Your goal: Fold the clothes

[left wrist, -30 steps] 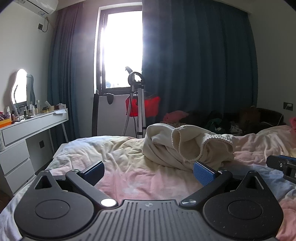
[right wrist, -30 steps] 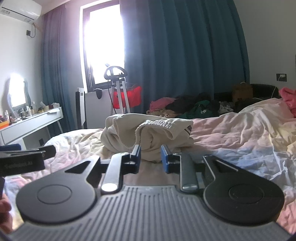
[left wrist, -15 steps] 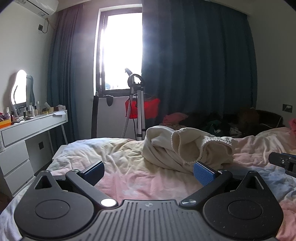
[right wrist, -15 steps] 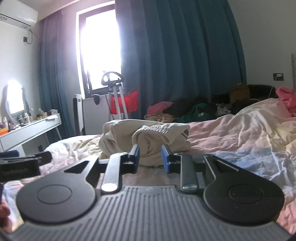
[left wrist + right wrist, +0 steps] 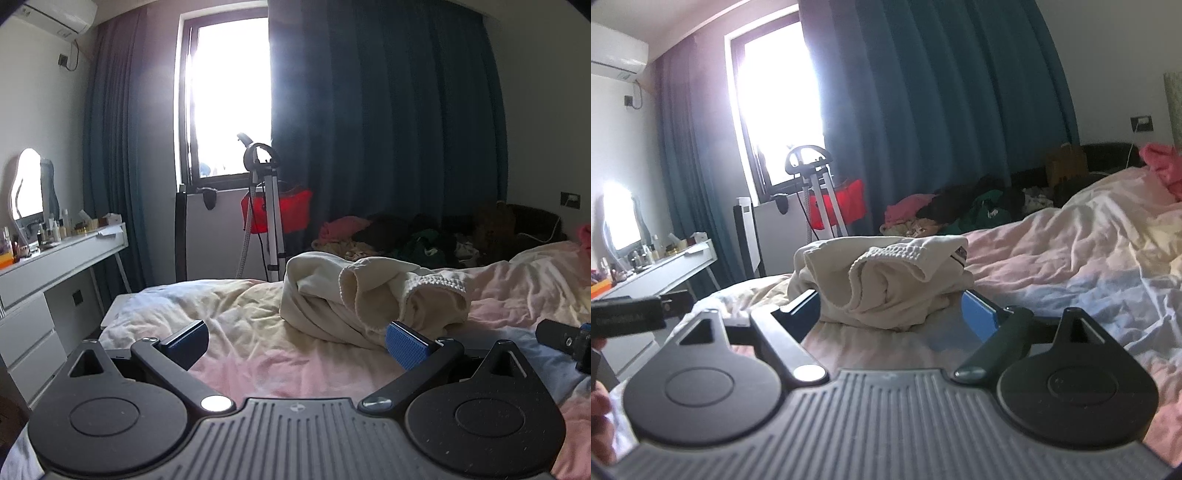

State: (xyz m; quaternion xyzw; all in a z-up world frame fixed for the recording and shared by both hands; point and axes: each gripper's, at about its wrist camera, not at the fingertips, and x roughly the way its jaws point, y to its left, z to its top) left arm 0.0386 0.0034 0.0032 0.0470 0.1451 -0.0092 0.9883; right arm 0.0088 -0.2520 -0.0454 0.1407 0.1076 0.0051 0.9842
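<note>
The right gripper (image 5: 892, 308) has just been opening its jaws, and now they stand wide apart with nothing pressed between the blue pads; the near edge of the cream garment (image 5: 886, 280) lies just ahead of them, at twelve o'clock. The left gripper (image 5: 295, 343) is released too, its jaws spread wide over the bare bedsheet (image 5: 229, 325). From it the cream garment (image 5: 369, 299) sits crumpled in a heap at about one o'clock, close behind the right pad. Beyond the bed, at eleven o'clock, a tripod (image 5: 266, 206) stands before the bright window (image 5: 229, 96). A white desk (image 5: 55, 258) is at nine o'clock.
</note>
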